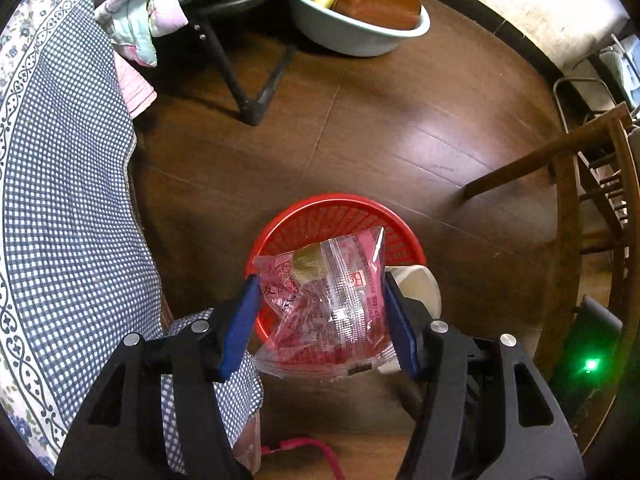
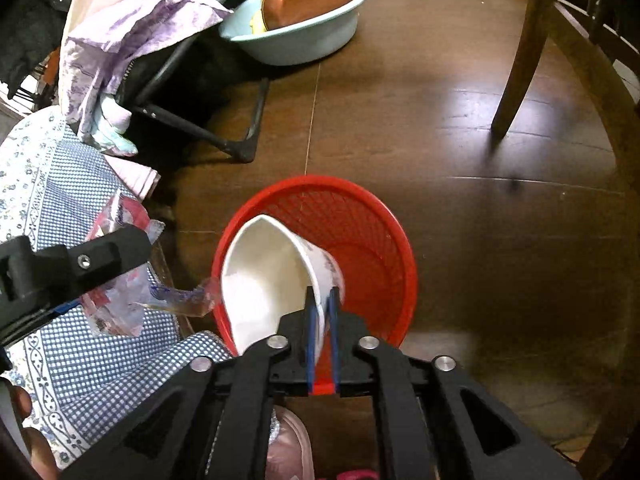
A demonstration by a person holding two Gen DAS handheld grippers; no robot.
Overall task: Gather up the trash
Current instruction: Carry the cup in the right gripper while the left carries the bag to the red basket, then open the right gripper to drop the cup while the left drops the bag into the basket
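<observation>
A red mesh waste basket (image 1: 332,212) stands on the brown wood floor; it also shows in the right wrist view (image 2: 360,236). My left gripper (image 1: 320,292) holds a crumpled pink and clear plastic wrapper (image 1: 324,296) between its blue fingers, above the basket's near rim. My right gripper (image 2: 323,300) is shut on the wall of a white paper cup (image 2: 272,272), tilted over the basket's left rim. The cup's edge shows behind the wrapper in the left wrist view (image 1: 416,284). The wrapper and left gripper show at the left of the right wrist view (image 2: 116,296).
A table with a blue checked cloth (image 1: 72,208) is at the left. A folding chair (image 1: 240,80) draped with clothes and a pale blue basin (image 1: 356,28) with a brown bowl stand at the back. A wooden chair leg (image 2: 520,48) is at the right.
</observation>
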